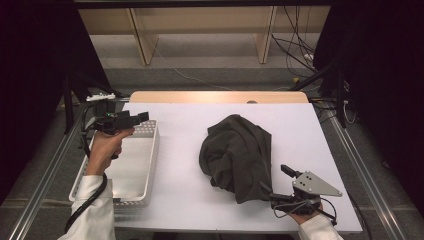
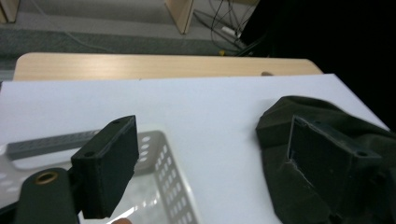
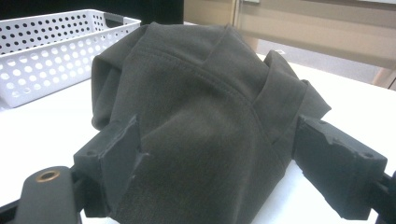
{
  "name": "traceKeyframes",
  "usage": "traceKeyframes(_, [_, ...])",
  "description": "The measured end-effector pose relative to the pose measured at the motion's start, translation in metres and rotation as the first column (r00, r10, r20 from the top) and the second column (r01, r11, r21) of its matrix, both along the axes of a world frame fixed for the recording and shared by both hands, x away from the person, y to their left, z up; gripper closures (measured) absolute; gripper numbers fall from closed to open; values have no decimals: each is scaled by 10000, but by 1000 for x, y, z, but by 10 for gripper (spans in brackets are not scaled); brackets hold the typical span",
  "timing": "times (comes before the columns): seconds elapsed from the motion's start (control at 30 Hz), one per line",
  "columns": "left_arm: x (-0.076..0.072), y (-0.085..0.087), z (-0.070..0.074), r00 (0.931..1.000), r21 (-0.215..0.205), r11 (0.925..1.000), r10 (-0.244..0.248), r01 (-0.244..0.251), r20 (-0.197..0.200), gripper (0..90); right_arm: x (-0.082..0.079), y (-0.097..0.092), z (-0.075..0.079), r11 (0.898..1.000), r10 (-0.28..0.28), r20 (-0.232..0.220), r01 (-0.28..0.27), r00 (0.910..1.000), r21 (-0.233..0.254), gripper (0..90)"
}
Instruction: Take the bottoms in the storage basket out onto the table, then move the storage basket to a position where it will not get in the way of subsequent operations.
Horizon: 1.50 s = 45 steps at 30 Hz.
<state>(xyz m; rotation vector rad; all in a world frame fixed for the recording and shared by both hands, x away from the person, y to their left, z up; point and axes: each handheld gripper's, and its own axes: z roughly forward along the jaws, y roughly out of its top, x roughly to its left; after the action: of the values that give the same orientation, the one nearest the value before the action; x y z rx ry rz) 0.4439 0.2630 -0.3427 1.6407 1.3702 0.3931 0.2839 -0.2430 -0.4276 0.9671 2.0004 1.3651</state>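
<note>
A crumpled dark olive cloth lies heaped on the white table, right of centre. My right gripper is at the near right, pointing at the cloth's near edge. In the right gripper view the cloth bulges between the jaws of my right gripper, which stand wide apart and open. My left gripper hovers over the far end of the white basket, open with nothing between its jaws. In the left gripper view my left gripper looks across the table, with the cloth at the right.
The perforated white basket sits along the table's left edge and holds nothing I can see. A wooden strip runs along the far edge. Beyond it are wooden shelf legs and loose cables on the floor.
</note>
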Motion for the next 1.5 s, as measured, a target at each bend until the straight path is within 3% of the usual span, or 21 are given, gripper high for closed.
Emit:
traceKeyframes(0.27, [2,17,-5,9987,22,9993,384,-383,-325,160,-2,-1,0,10000,-15,-6,15,10000,-17,168])
traceKeyframes(0.4, [1,28,-11,9958,333,9970,714,-696,-580,160,0,0,0,10000,-15,-28,15,10000,-20,167])
traceKeyframes(0.53, [1,37,-14,9944,-131,9977,657,-670,-822,160,0,2,-1,10000,50,8,-50,10000,-77,167])
traceKeyframes(0.7, [2,41,-18,9897,210,9951,986,-970,-1035,160,0,2,0,9999,86,20,-86,10000,-82,167])
traceKeyframes(0.9, [5,44,-25,9800,836,9913,1146,-1021,-1627,161,0,3,-1,9998,106,4,-105,9999,-161,168])
traceKeyframes(1.17, [4,59,-33,9642,1204,9816,1704,-1482,-2030,163,-1,6,0,9996,145,62,-144,9999,-222,167])
traceKeyframes(1.33, [2,67,-35,9560,1303,9795,1807,-1536,-2313,165,-2,8,0,9993,237,60,-235,9997,-303,168])
traceKeyframes(1.5, [0,77,-35,9412,1680,9681,2246,-1860,-2523,181,-2,8,0,9993,224,49,-222,9997,-304,168])
